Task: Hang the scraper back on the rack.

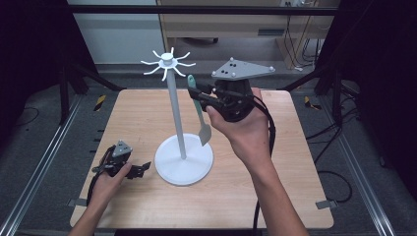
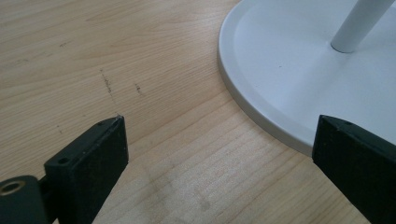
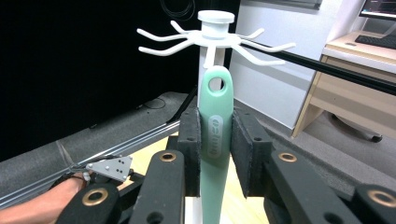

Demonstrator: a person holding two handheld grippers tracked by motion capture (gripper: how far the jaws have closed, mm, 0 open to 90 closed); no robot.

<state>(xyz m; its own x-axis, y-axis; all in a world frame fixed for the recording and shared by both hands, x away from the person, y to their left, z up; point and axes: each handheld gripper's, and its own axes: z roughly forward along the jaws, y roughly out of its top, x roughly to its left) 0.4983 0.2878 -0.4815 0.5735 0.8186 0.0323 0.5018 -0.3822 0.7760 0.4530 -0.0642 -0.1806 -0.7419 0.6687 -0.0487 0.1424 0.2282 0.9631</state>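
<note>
A pale wooden table [image 1: 147, 113] stands on grey floor [image 1: 49, 137] (metal rails along both sides), with a wooden desk [image 1: 221, 24] beyond it.

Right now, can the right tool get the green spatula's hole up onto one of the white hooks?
Probably yes: the right tool grips the green spatula upright just below the white hooks, with nothing between.
</note>
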